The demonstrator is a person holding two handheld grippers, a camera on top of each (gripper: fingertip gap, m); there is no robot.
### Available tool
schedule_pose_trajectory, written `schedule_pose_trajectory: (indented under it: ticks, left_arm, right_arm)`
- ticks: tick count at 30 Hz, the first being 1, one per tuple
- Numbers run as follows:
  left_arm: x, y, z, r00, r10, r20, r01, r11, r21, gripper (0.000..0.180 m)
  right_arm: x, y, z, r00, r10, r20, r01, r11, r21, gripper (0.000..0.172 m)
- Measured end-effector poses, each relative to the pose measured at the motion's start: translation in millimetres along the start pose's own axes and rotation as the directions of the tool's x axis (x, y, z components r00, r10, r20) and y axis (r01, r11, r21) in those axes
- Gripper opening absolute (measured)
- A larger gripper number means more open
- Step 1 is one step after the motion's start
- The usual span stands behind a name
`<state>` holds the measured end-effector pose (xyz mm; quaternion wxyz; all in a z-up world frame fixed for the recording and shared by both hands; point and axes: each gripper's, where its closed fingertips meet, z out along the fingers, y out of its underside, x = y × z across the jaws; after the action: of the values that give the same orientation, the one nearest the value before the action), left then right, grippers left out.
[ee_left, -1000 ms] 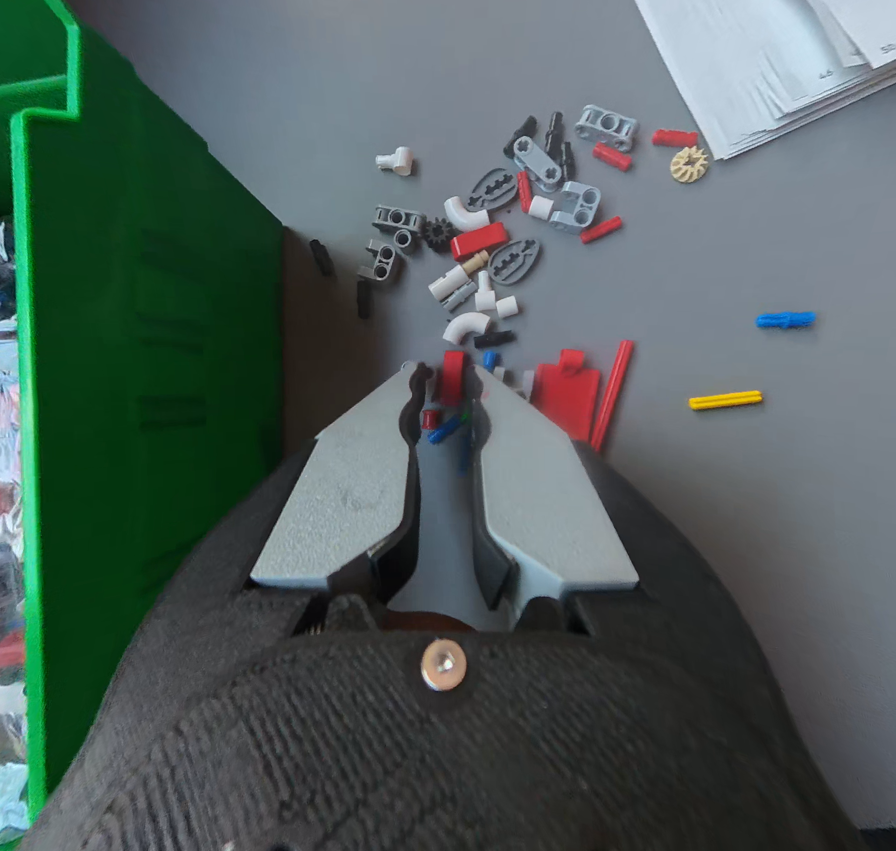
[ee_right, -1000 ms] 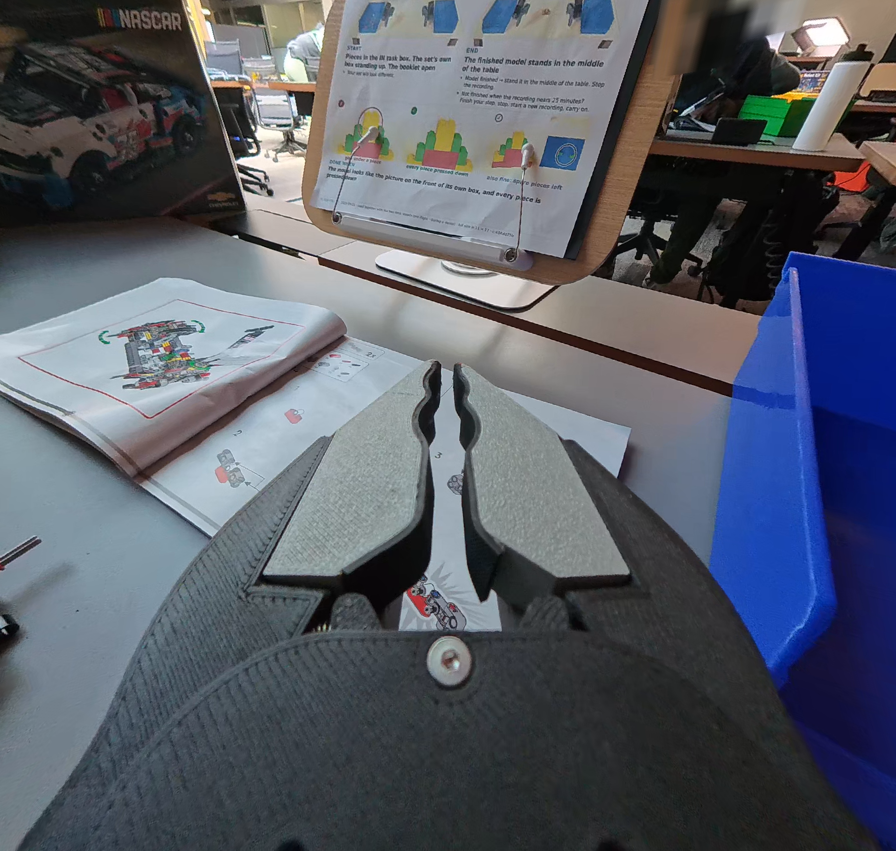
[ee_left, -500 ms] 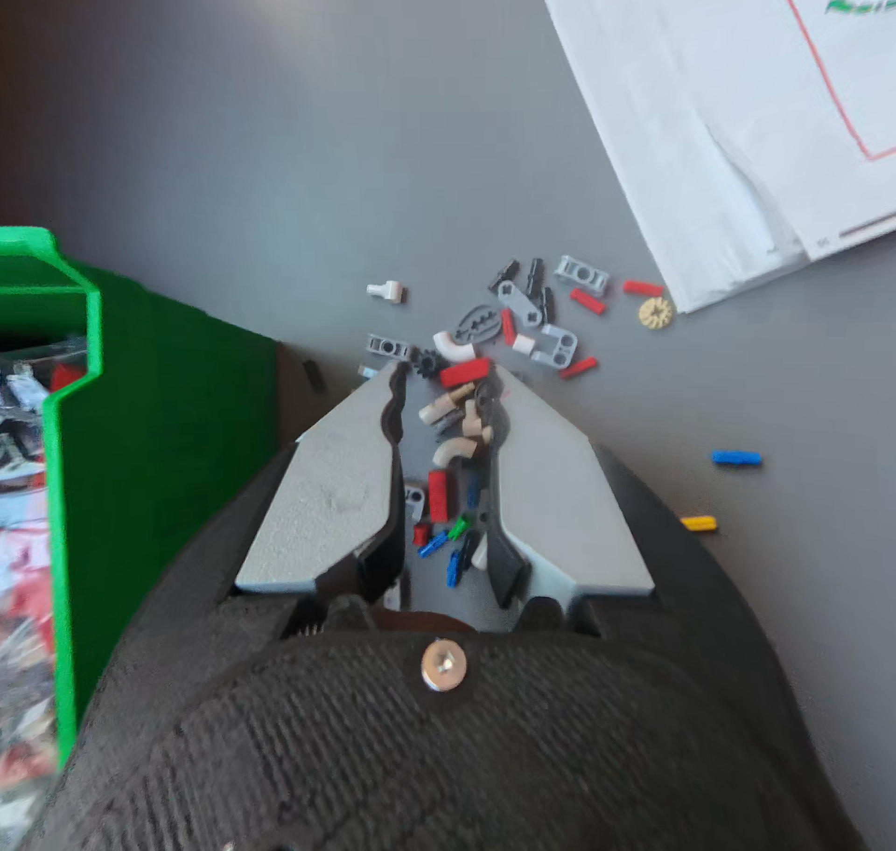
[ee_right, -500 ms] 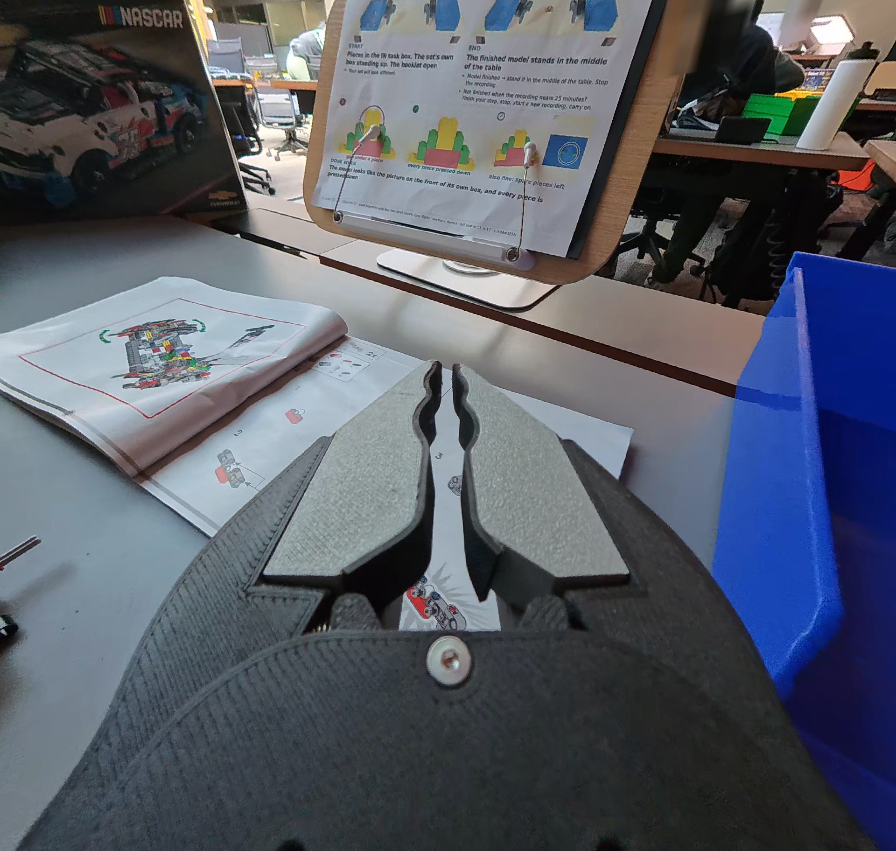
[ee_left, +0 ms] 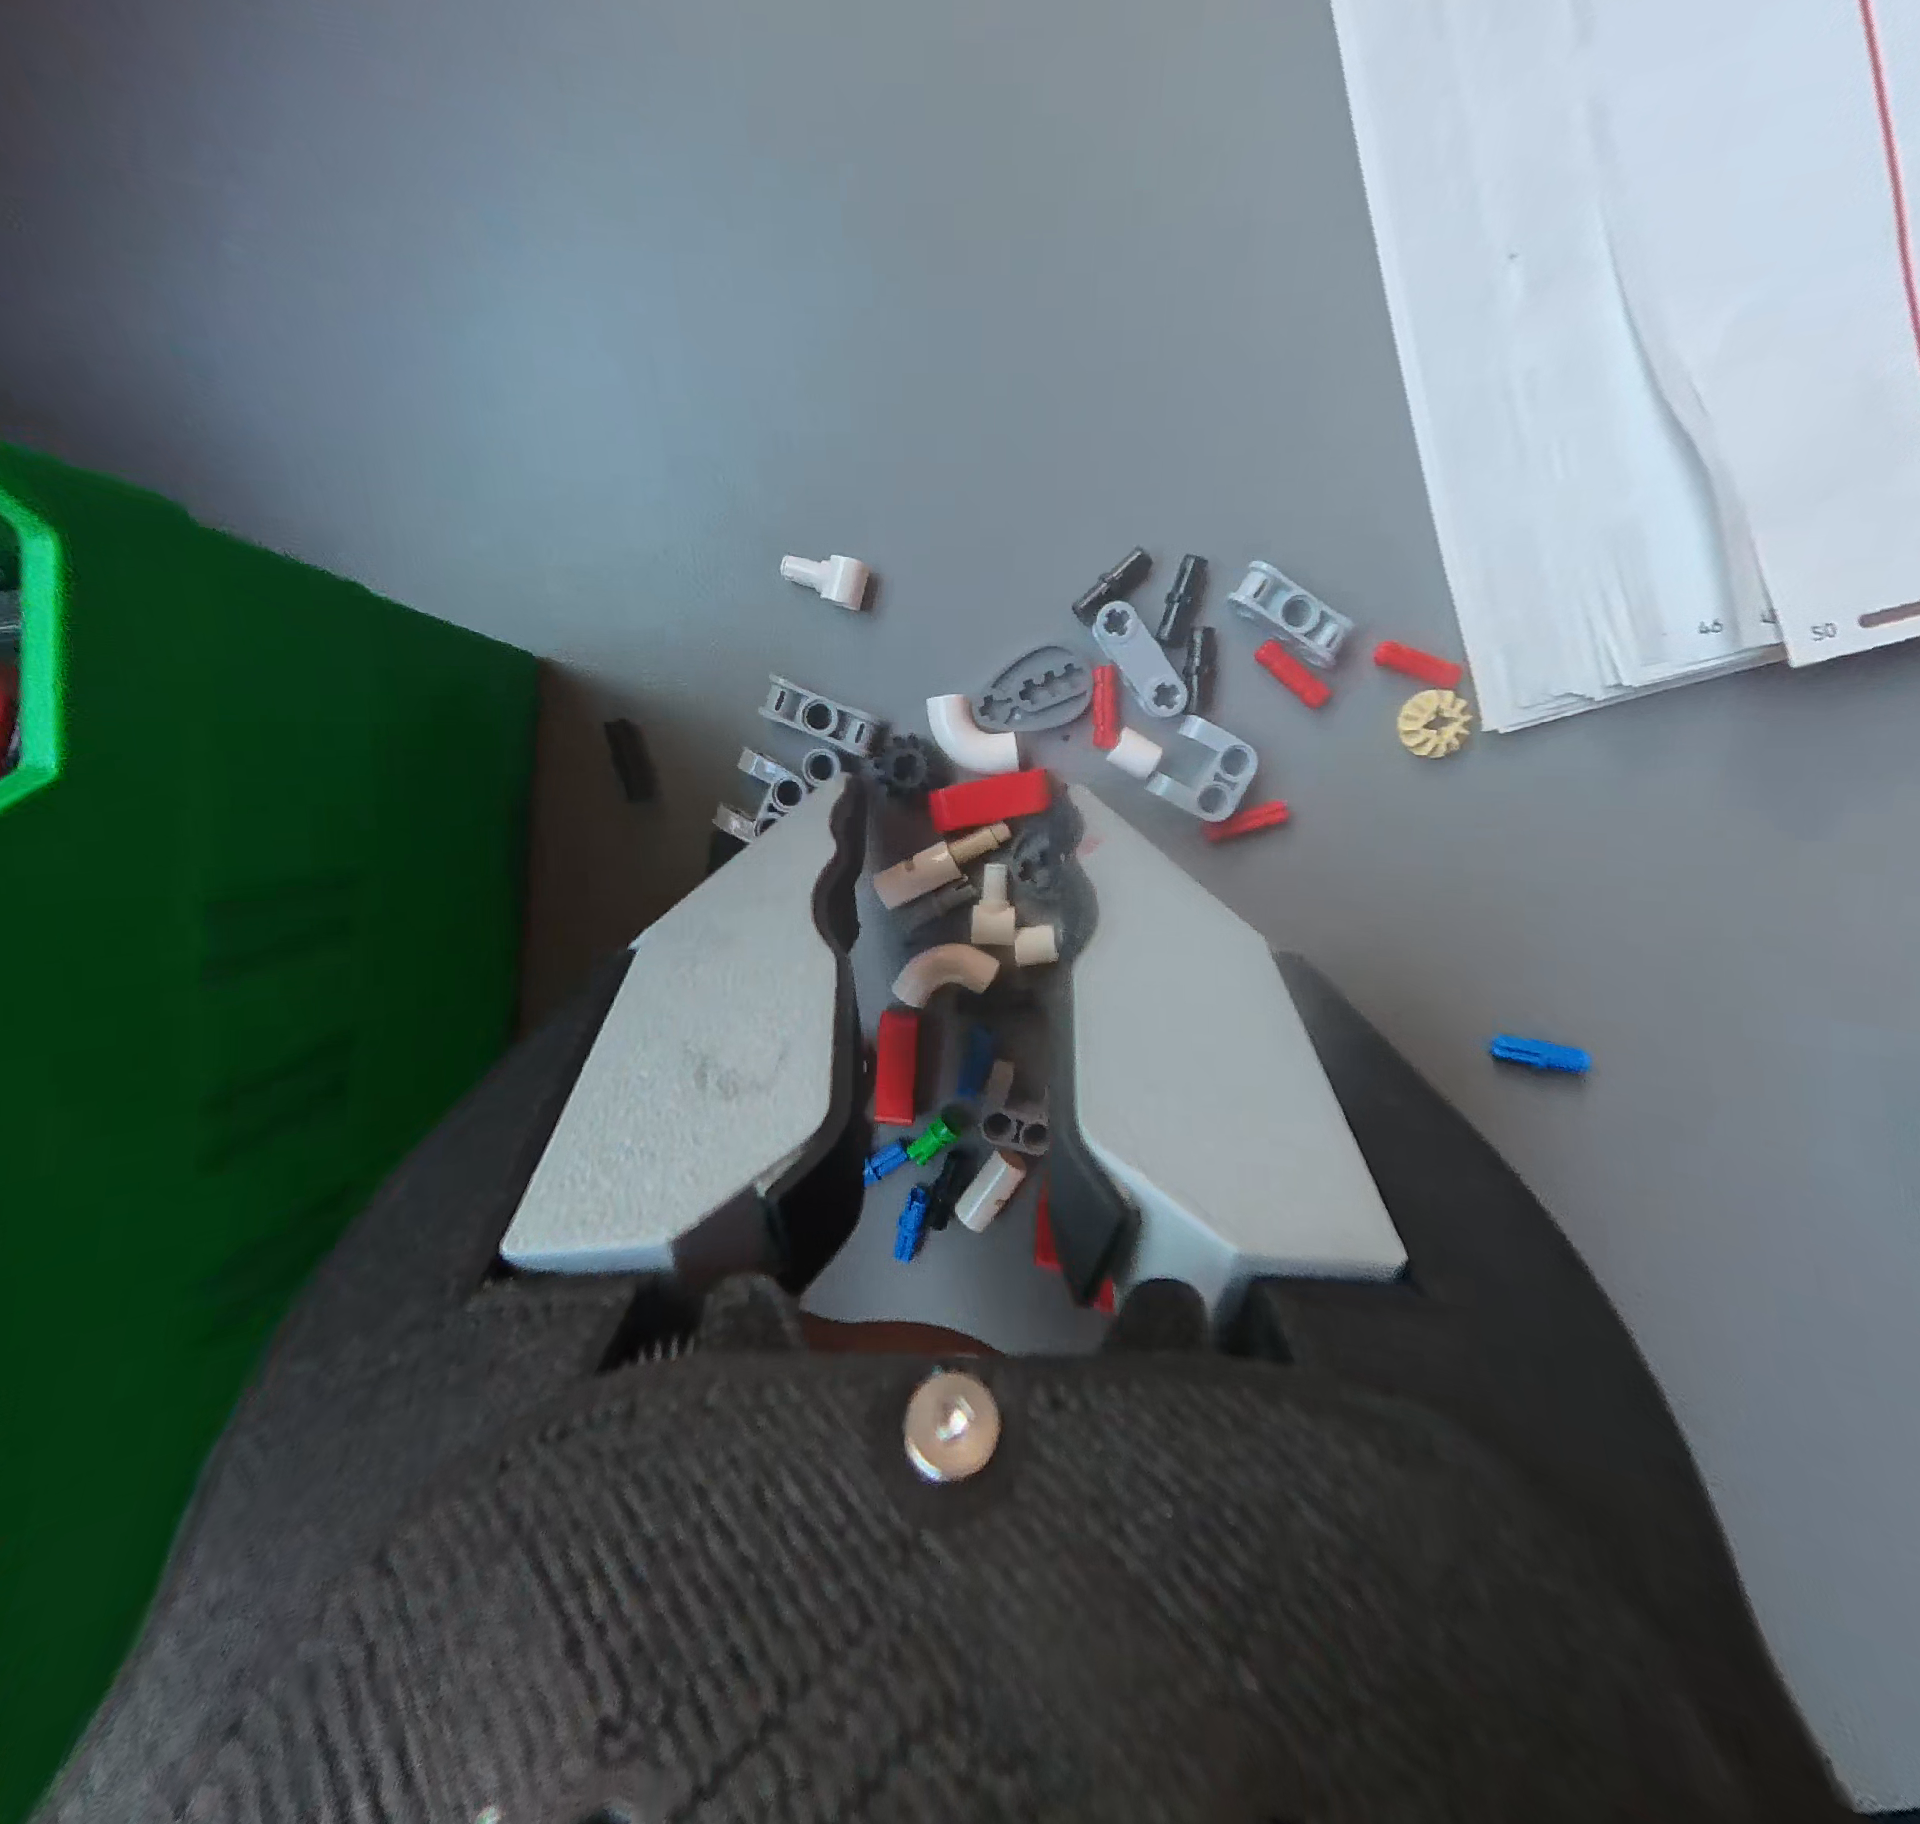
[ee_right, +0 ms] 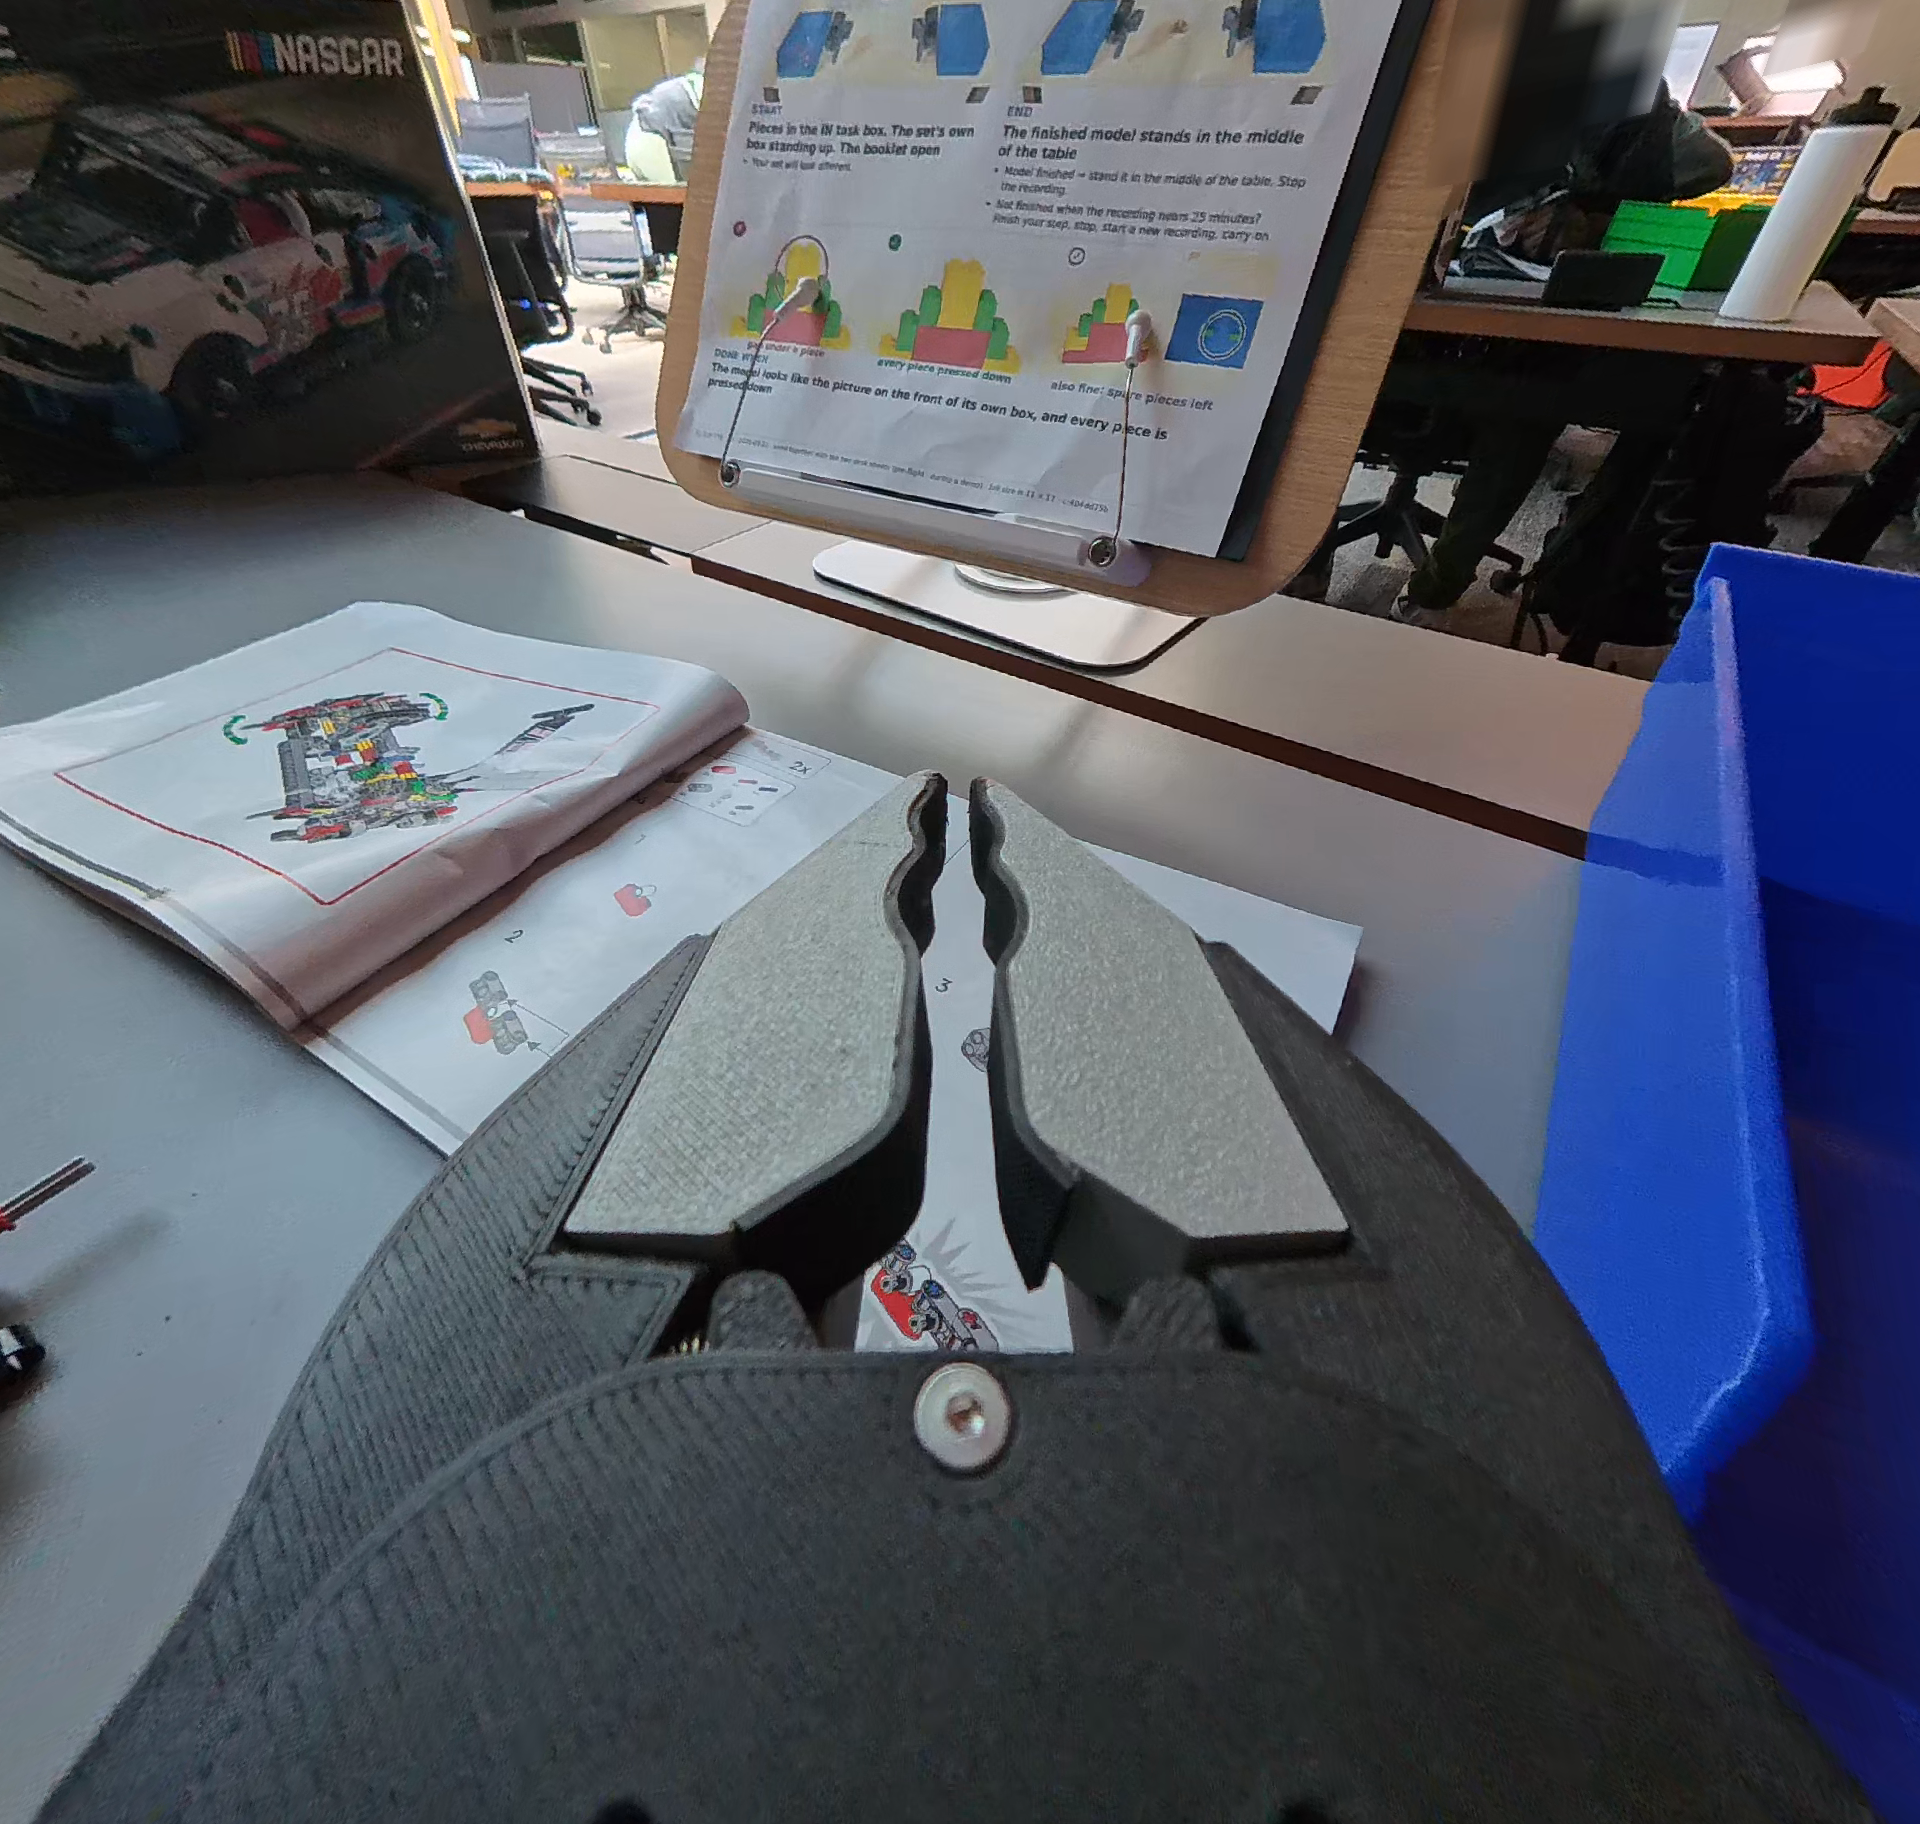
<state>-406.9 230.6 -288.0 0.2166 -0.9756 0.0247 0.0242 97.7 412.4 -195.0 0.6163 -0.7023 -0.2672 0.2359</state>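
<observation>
The left tongs point(ee_left: 961, 818) are spread and hold nothing; they hang above a scatter of small plastic building pieces point(ee_left: 1039, 735) lying on the grey bench point(ee_left: 727, 320). Seen through the gap between the two grey fingers point(ee_left: 727, 995) are a red rectangular tile point(ee_left: 987, 801) near the tips, tan and cream pin connectors point(ee_left: 982, 907) behind it, a second red piece point(ee_left: 896, 1066) closer to the wrist, and small blue and green pins point(ee_left: 914, 1156). None of them is pressed by either pad. Just beyond the tips lie grey perforated connectors point(ee_left: 1203, 766), a white curved tube piece point(ee_left: 966, 730), black pins point(ee_left: 1184, 592) and short red pins point(ee_left: 1291, 673). A tan toothed gear point(ee_left: 1435, 724) sits farther to the right of the tips, at the corner of a white paper booklet point(ee_left: 1610, 320). A blue pin point(ee_left: 1539, 1054) lies alone to the right of the tongs, and a green plastic bin point(ee_left: 260, 839) stands to their left.

The right tongs point(ee_right: 958, 798) are pressed together with nothing between them, poised over the open pages of the instruction booklet point(ee_right: 364, 787). A blue plastic bin point(ee_right: 1766, 943) stands just to their right, and a wooden document stand point(ee_right: 1351, 372) with a printed sheet rises beyond the tips.
</observation>
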Motion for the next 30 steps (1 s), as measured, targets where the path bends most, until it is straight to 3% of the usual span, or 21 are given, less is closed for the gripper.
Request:
schedule_pose_trajectory:
  ticks: [7,13,23,25,27,30]
  left_arm:
    - [3,1,4,0.999,0.036,0.004,-0.036,0.999,-0.028,0.011]
    - [2,-2,-5,0.999,0.049,0.019,-0.049,0.999,0.008,0.010]
    - [2,-5,-9,0.998,0.050,0.029,-0.050,0.999,0.013,0.035]
    - [33,-21,-19,0.991,0.130,-0.030,-0.126,0.985,0.114,0.045]
    - [77,-34,-28,0.955,0.295,-0.042,-0.281,0.939,0.198,0.059]
    - [129,-48,-24,0.804,0.580,0.132,-0.594,0.778,0.204,0.076]
  right_arm:
    - [2,-2,-3,1.000,0.009,-0.006,-0.009,1.000,0.009,0.001]
    - [0,-2,-3,1.000,0.008,-0.001,-0.008,1.000,0.010,0.001]
    - [-5,-4,-4,1.000,0.007,0.027,-0.007,1.000,0.021,0.004]
    - [-13,-8,-4,0.999,-0.016,0.052,0.014,0.999,0.032,0.010]
    - [-25,-7,0,0.996,-0.040,0.084,0.039,0.999,0.020,0.021]
    - [-63,-1,9,0.979,-0.066,0.194,0.074,0.997,-0.035,0.051]
